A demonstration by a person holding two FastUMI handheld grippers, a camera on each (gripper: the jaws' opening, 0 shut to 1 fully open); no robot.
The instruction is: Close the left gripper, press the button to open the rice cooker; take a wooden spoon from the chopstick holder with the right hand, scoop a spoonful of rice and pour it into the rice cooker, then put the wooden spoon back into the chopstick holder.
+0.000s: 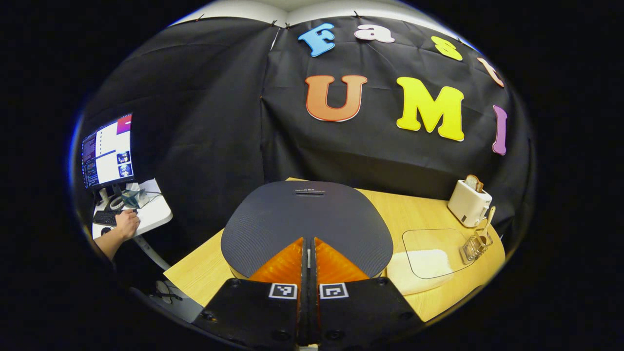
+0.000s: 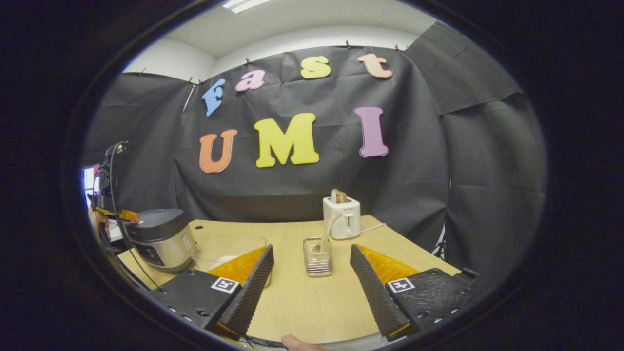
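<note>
Bystanders on and beside the table

A white toaster (image 2: 341, 217) with a slice of bread (image 2: 338, 196) in its slot stands at twelve o'clock on the wooden table (image 2: 312, 302), cord trailing toward three; off at nine o'clock, a monitor (image 1: 108, 150) and keyboard (image 1: 105, 218) occupy a white side desk (image 1: 151, 212).

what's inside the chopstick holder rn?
One wooden spoon stands in the clear chopstick holder, handle leaning toward the toaster behind it. Its bowl end sits low inside, blurred by the ribbed wall. Nothing else can be made out inside.
</note>
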